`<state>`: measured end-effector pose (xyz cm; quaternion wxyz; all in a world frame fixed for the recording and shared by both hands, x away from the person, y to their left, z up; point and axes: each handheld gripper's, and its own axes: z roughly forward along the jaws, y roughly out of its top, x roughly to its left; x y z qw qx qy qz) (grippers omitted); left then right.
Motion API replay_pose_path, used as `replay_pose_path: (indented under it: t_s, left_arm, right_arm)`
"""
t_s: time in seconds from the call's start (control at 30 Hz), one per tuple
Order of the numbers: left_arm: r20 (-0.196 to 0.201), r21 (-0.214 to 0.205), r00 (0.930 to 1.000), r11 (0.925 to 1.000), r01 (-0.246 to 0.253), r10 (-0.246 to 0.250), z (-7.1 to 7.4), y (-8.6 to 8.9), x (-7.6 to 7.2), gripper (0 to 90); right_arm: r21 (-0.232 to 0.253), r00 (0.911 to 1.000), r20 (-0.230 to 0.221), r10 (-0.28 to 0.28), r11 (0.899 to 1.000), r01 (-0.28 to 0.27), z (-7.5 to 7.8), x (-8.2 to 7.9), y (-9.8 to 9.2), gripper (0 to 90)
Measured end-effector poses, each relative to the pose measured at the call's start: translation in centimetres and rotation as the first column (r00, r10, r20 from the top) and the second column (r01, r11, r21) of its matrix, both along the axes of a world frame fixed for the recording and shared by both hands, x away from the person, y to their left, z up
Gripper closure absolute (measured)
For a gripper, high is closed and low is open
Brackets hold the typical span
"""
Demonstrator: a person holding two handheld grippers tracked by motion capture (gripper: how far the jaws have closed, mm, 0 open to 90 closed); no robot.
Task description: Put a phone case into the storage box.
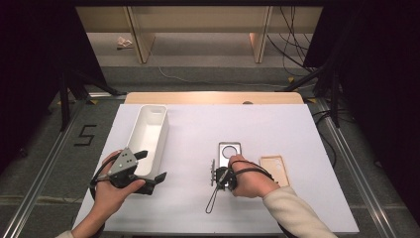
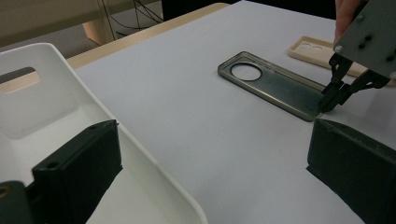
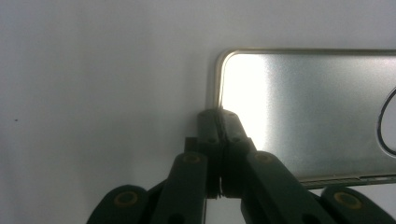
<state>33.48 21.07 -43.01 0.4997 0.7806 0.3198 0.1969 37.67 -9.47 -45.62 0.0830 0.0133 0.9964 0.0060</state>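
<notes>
Right gripper view: right claw (image 3: 219, 116) clenched on near corner rim of clear phone case (image 3: 308, 112), its long axis running straight ahead from claw on worktop (image 3: 93, 70); left claw (image 2: 210, 154) released, farther off beside white bin (image 2: 56, 116).

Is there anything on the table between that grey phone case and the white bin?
Nothing visible: bare table lies between the grey phone case, pinched at its near edge by the right tool, and the white bin. The left tool straddles the bin's wall.

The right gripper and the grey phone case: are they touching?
Touching. In the right gripper view, the right gripper has its jaws shut on the near edge of the grey phone case, with no gap visible.
</notes>
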Motion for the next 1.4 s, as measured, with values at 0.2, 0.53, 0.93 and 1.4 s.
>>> replay_pose_path:
  t_s: [0.2, 0.53, 0.93, 1.4]
  left_arm:
    - [-0.001, -0.002, 1.0000, 1.0000, -0.001, 0.001, 0.0, 0.0, 0.0, 2.4]
    - [0.000, -0.004, 1.0000, 1.0000, -0.003, 0.003, 0.0, 0.0, 0.0, 2.4]
    - [0.000, -0.001, 1.0000, 1.0000, -0.001, 0.001, 0.0, 0.0, 0.0, 2.4]
    - [-0.001, -0.001, 1.0000, 1.0000, -0.002, 0.002, 0.0, 0.0, 0.0, 2.5]
  right_arm:
    - [0.013, 0.9998, 0.010, 0.016, 1.000, -0.016, 0.0, 0.0, -0.2, 89.8]
    - [0.043, 0.9999, 0.001, 0.013, 0.999, -0.013, 0.2, -0.3, -0.5, 89.9]
    - [0.136, 0.9997, 0.023, -0.008, 0.991, 0.004, 1.5, -0.4, -1.7, 89.9]
    - [0.331, 0.9975, 0.062, -0.034, 0.944, 0.012, 2.5, -0.4, -3.7, 89.8]
